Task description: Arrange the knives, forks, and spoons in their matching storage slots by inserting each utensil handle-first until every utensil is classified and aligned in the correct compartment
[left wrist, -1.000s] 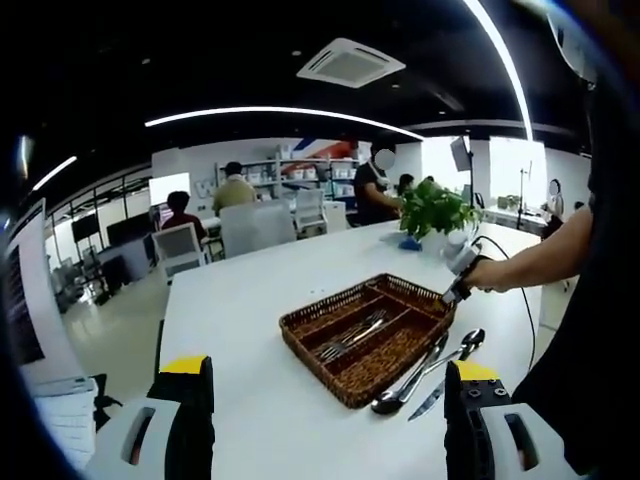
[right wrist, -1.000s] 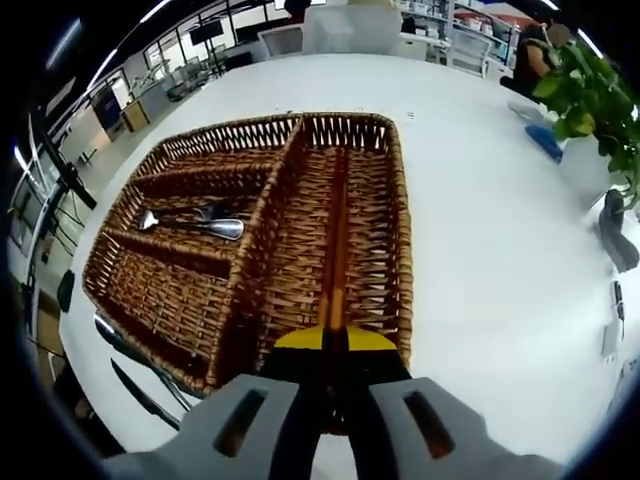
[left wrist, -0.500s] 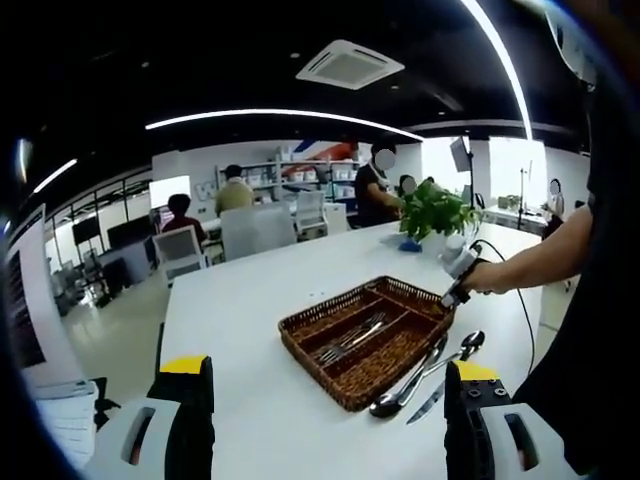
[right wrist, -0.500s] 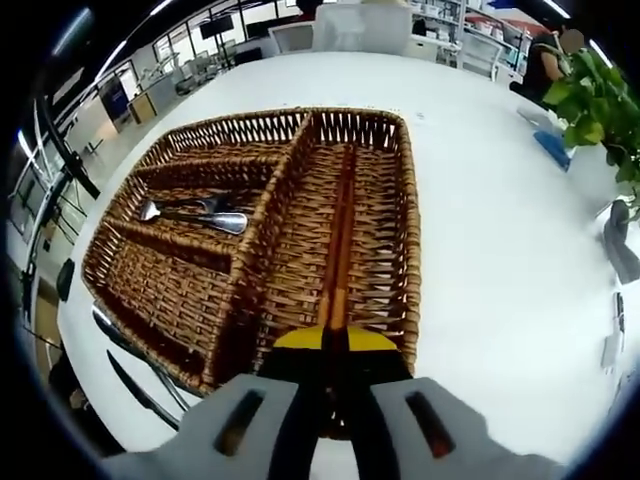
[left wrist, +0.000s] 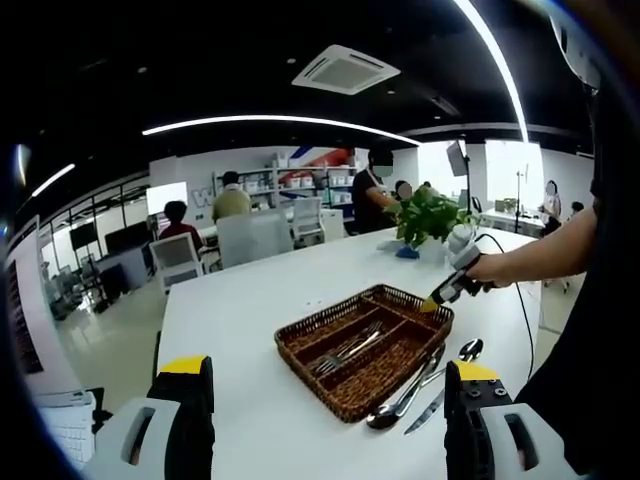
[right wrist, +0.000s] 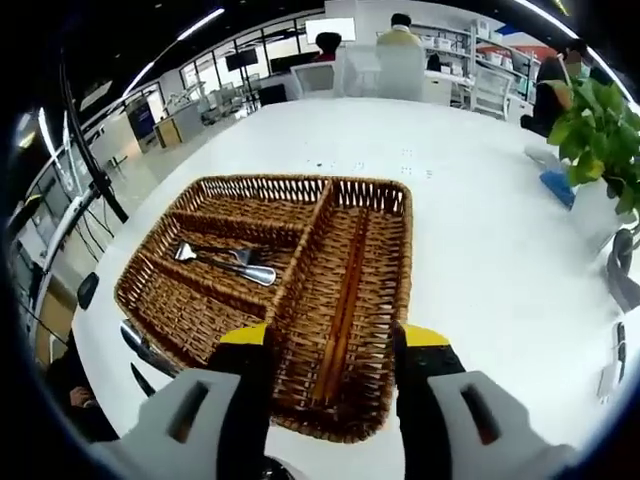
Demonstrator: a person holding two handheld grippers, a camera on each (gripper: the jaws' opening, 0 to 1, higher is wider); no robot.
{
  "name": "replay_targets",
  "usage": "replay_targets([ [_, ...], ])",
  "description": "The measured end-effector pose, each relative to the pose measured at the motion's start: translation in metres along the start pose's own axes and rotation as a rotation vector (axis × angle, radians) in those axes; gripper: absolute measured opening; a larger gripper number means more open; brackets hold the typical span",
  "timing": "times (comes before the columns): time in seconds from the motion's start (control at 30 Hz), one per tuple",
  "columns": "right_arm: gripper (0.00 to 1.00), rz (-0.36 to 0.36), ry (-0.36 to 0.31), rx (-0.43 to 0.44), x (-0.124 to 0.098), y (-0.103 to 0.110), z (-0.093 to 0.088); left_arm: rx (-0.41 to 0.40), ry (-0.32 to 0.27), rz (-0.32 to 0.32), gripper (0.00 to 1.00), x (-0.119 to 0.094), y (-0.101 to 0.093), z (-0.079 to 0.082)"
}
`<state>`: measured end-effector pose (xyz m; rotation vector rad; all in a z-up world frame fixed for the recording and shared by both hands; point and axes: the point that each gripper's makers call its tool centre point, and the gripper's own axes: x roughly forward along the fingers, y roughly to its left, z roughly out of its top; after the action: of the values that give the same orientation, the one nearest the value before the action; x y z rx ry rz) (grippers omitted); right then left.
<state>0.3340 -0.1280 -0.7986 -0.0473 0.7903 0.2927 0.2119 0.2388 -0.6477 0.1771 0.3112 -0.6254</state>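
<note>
Seeing both grippers with jaws wide apart, right gripper (right wrist: 333, 350) hovering over brown woven wicker tray (right wrist: 300, 195) on white table (right wrist: 480, 230), 2 silver forks (right wrist: 225, 262) inside.

Forks (right wrist: 225, 262) in basket (right wrist: 300, 200); spoons (left wrist: 420, 375) beside it

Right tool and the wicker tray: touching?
Apart. Left gripper view shows the right tool held above the wicker tray rim, white table visible between them.
</note>
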Motion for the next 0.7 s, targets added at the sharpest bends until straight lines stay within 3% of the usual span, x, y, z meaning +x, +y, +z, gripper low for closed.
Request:
replay_targets([
  [0.1,0.58,0.016,-0.067,0.03,-0.017,-0.005,0.018,-0.006,0.006,-0.008,1.0,0.002,-0.001,0.001],
  [0.2,0.64,0.033,-0.155,-0.001,-0.033,-0.007,0.038,0.002,0.006,-0.011,1.0,0.005,-0.001,0.004],
  [0.27,0.67,0.073,-0.259,-0.033,-0.044,-0.002,0.052,0.004,0.003,-0.017,1.0,0.006,-0.002,0.005],
  [0.3,0.71,0.078,-0.255,-0.035,-0.045,-0.002,0.051,0.007,0.0,-0.018,1.0,0.008,-0.002,0.006],
  [0.4,0.87,0.162,-0.326,-0.011,-0.054,0.006,0.054,-0.005,-0.01,-0.03,1.0,0.013,-0.003,0.01],
  [0.5,0.98,0.182,-0.308,-0.045,-0.061,0.011,0.047,0.007,-0.004,-0.048,1.0,0.018,-0.008,0.012],
  [0.57,0.99,0.189,-0.318,-0.059,-0.065,0.012,0.047,0.01,0.001,-0.059,1.0,0.021,-0.011,0.013],
  [0.7,0.99,0.193,-0.412,-0.115,-0.098,0.017,0.057,0.022,0.009,-0.099,1.0,0.028,-0.016,0.014],
])
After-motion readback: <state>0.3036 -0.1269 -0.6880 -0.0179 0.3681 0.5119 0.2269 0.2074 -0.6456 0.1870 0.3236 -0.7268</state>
